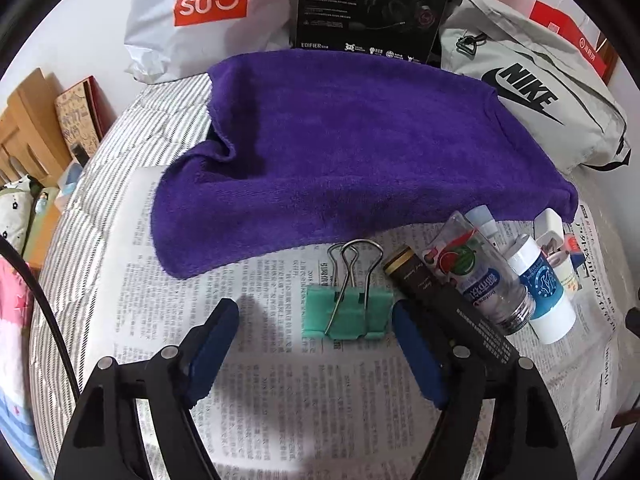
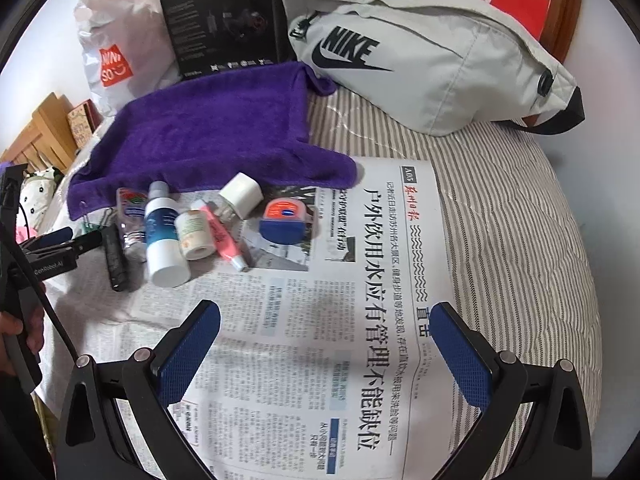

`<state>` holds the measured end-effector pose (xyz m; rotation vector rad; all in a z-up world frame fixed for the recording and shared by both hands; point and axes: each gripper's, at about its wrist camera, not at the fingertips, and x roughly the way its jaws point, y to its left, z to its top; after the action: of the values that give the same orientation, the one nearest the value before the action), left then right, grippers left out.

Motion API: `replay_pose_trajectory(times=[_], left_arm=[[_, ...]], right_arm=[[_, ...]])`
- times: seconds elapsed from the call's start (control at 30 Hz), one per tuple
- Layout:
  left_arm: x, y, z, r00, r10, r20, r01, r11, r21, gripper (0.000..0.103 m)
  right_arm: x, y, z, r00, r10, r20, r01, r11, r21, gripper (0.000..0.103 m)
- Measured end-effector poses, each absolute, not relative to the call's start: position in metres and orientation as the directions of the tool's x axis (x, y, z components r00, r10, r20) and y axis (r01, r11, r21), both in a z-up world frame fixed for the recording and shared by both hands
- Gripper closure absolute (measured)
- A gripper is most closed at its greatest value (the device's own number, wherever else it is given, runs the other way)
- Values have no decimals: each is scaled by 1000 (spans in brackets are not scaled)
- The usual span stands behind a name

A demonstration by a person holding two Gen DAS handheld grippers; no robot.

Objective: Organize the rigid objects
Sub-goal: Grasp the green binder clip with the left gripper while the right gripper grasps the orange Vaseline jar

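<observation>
A green binder clip [image 1: 348, 312] lies on the newspaper [image 1: 280, 380], just ahead of my left gripper [image 1: 316, 312]. That gripper is open; its right pad is close to the clip and the left pad is well clear. Beside the clip lie a black tube [image 1: 440, 300], a clear bottle [image 1: 476, 276] and a white-and-blue bottle [image 1: 540, 292]. A purple towel [image 1: 340, 148] is spread behind them. My right gripper [image 2: 324, 312] hangs open over bare newspaper [image 2: 360, 280]. To its far left lie a cream bottle [image 2: 194, 236], a pink tube [image 2: 222, 240], a white-capped bottle [image 2: 240, 196] and a blue tin [image 2: 282, 220].
A grey Nike bag [image 2: 420, 60], a black box [image 2: 224, 20] and a white Miniso bag [image 1: 192, 12] line the back. Striped bedding [image 2: 520, 220] lies under the paper. Wooden furniture [image 1: 24, 128] stands at the left edge.
</observation>
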<state>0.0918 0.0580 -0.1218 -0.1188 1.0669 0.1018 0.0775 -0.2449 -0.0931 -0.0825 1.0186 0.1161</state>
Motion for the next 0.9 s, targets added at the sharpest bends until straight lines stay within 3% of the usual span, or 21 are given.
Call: replay_pose_trajectory(times=[0.33, 0.5, 0.63, 0.9], left_arm=[[90, 44, -123, 517, 54, -854, -73, 997, 19, 42], [88, 41, -121, 539, 35, -842, -50, 999, 10, 64], [84, 38, -122, 556, 38, -831, -46, 999, 14, 63], [79, 37, -122, 578, 30, -816, -53, 999, -1, 64]], right_arm=[[92, -247, -103, 502, 62, -863, -120, 993, 1, 0], [114, -242, -105, 519, 79, -851, -121, 993, 19, 1], [134, -232, -113, 517, 137, -845, -134, 988, 78, 3], [156, -215, -133, 495, 152, -856, -135, 986, 97, 23]])
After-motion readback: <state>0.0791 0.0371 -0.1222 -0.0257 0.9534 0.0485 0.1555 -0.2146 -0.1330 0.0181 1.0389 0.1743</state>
